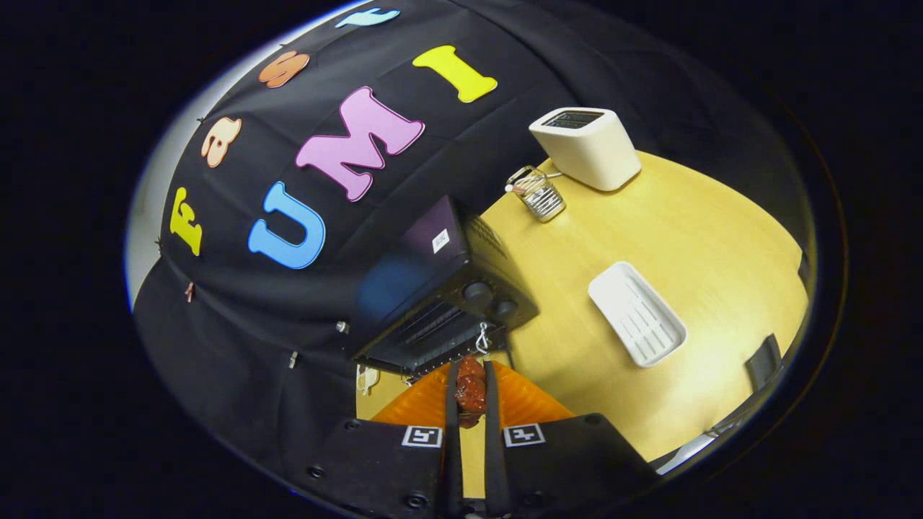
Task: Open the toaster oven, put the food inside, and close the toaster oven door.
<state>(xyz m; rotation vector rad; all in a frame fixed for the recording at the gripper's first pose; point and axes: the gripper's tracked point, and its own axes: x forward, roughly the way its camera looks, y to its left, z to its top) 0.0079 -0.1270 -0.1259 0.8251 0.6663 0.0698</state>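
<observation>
My gripper (470, 370) is shut on a reddish-brown piece of food (470, 393), which is pinched between both fingers. Just beyond the fingertips stands the black toaster oven (440, 288), seen at a tilt. Two round knobs (477, 292) sit on one side of its front, and rack bars (431, 324) show through the opening. Its door (418, 355) seems to lie folded down toward me, with a small metal hook (482, 336) hanging at the corner nearest the food. The food is just short of the door's edge.
The oven sits on a light wooden table (692, 238) against the black cloth wall. A white ribbed tray (636, 313) lies beside the oven. Farther back are a small wire rack (537, 193) and a white pop-up toaster (588, 148).
</observation>
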